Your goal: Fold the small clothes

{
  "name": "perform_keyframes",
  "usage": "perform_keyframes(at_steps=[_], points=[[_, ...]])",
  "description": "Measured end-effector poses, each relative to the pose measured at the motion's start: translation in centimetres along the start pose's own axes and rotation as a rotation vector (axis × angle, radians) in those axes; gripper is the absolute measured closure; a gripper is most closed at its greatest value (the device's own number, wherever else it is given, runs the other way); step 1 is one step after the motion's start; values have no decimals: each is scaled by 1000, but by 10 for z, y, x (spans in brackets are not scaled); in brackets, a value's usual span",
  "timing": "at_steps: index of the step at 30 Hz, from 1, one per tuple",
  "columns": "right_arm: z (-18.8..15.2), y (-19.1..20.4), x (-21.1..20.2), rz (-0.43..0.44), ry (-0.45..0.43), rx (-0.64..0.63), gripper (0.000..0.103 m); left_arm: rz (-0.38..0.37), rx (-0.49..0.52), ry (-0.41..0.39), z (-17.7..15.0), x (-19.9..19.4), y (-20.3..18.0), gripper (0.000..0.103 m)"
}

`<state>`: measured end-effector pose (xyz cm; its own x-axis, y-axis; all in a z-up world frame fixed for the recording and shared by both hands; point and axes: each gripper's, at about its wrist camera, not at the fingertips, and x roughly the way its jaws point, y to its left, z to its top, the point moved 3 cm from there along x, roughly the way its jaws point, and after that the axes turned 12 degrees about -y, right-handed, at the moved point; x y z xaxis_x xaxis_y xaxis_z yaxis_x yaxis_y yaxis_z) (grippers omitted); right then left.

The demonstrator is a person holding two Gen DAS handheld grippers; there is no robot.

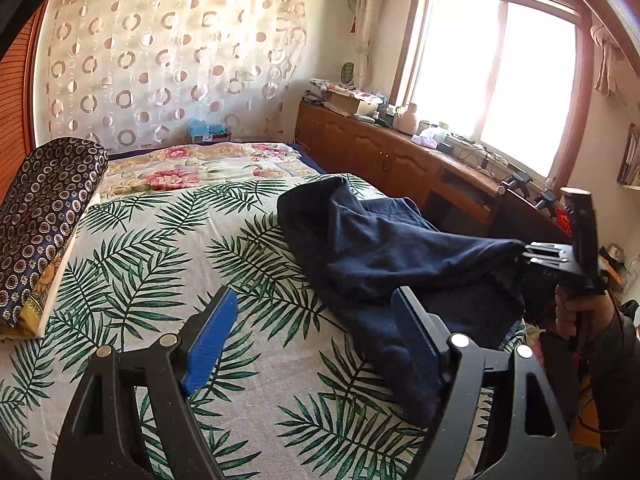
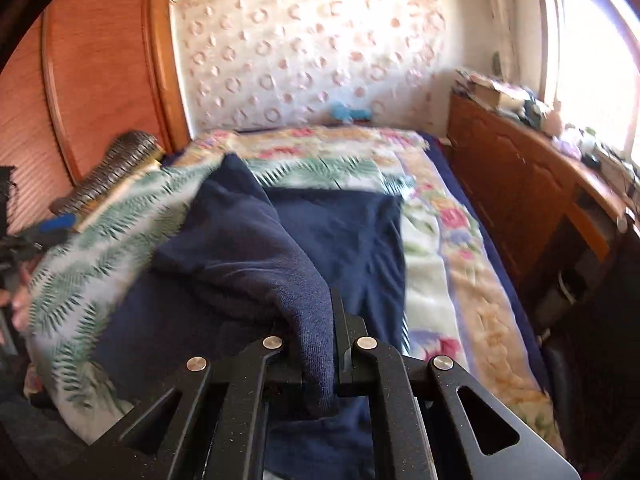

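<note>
A navy blue garment point(image 1: 380, 248) lies rumpled on the right half of the fern-print bed cover point(image 1: 160, 248). My left gripper point(image 1: 314, 300) stands open low over the bed; its blue-padded right finger point(image 1: 412, 332) is over the garment's near part, and nothing is between the pads. My right gripper point(image 1: 524, 254) is shut on one edge of the garment and holds it lifted off the bed. In the right wrist view, a thick fold of the navy garment point(image 2: 248, 248) runs into my right gripper point(image 2: 316, 320), hiding its left finger. The left gripper point(image 2: 48, 232) shows at the far left.
A folded dark patterned quilt point(image 1: 44, 220) lies at the bed's left edge. A floral blanket point(image 1: 200, 164) covers the far end. A wooden cabinet point(image 1: 400, 152) with clutter on top runs along the right side under the window. A wooden wardrobe point(image 2: 100, 60) stands on the left.
</note>
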<state>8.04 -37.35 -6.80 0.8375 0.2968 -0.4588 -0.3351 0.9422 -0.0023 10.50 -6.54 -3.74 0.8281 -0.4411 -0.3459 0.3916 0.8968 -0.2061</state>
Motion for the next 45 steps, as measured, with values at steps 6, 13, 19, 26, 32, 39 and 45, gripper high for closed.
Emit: perform_keyframes(at_steps=[6, 13, 19, 26, 32, 39, 45], points=[[-15, 1, 10, -1, 78, 34, 96, -7, 6, 2, -2, 2, -7, 23], [-1, 7, -15, 11, 44, 3, 87, -3, 31, 4, -4, 2, -14, 23], [4, 10, -41, 43, -24, -32, 75, 2, 40, 2, -5, 1, -17, 23], [20, 36, -40, 110, -89, -39, 50, 19, 41, -12, -4, -1, -17, 23], [18, 75, 24, 202, -18, -83, 50, 36, 36, -18, -4, -4, -12, 23], [22, 120, 83, 292, 77, -177, 50, 41, 28, -17, -6, -5, -7, 23], [25, 133, 102, 331, 131, -209, 50, 40, 12, -12, -9, -5, -2, 23]])
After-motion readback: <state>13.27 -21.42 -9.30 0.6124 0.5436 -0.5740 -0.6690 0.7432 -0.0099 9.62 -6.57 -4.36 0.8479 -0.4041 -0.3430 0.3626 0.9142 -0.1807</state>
